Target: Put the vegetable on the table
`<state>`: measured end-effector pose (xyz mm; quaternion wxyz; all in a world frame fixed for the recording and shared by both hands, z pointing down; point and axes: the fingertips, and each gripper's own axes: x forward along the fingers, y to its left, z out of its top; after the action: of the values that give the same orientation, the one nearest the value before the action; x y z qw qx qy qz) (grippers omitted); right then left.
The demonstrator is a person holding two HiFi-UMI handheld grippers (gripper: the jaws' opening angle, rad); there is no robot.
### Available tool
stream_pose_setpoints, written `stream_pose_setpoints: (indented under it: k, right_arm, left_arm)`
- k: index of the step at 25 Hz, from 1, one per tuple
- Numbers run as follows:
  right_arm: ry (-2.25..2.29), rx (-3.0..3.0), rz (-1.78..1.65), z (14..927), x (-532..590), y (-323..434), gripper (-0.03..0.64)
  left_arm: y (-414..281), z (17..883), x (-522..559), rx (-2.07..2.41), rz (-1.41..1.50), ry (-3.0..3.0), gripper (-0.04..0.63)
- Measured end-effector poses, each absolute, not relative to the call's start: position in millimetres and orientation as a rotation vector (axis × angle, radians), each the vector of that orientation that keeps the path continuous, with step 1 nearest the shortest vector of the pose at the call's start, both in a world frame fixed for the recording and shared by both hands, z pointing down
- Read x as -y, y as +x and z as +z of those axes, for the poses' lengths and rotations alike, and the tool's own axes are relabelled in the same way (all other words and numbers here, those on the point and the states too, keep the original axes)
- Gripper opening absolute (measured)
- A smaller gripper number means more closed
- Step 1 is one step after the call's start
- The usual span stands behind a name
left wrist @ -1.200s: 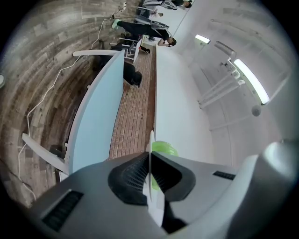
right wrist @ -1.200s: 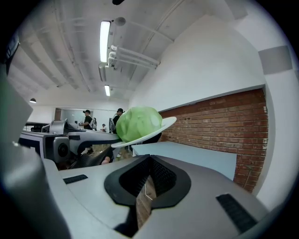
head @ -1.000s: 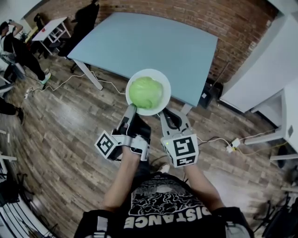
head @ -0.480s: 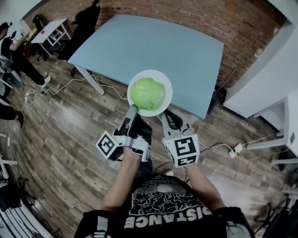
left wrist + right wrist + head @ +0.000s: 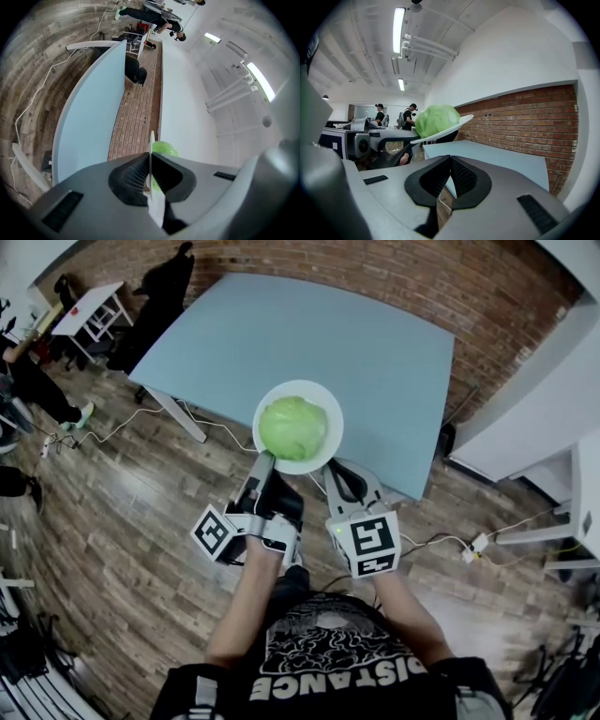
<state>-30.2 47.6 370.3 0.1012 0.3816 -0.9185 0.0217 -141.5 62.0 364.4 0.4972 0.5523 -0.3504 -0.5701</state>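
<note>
The left arm (image 5: 242,606) and right arm (image 5: 408,620) reach forward, side by side. The left tool (image 5: 264,463) points at the plate (image 5: 331,411), its jaws pinched tight on the rim. The right tool (image 5: 337,474) is just beside it, jaws pressed together with nothing between them.

Round pale-green cabbage (image 5: 293,427) on white plate (image 5: 328,399), above light-blue table (image 5: 309,324) near edge

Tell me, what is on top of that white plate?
A round green vegetable sits on the plate, whose rim the left gripper clamps. The vegetable covers the plate's middle, so anything beneath it is unseen.
</note>
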Motion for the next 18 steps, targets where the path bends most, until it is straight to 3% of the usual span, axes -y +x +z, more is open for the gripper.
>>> stream_pose_setpoints:
  k: [18]
  right_arm:
    - [1.268, 2.628, 0.068, 371, 2, -83, 0.009]
  left_arm:
    - [-190, 368, -1, 0.754, -1.281, 1.359, 0.012]
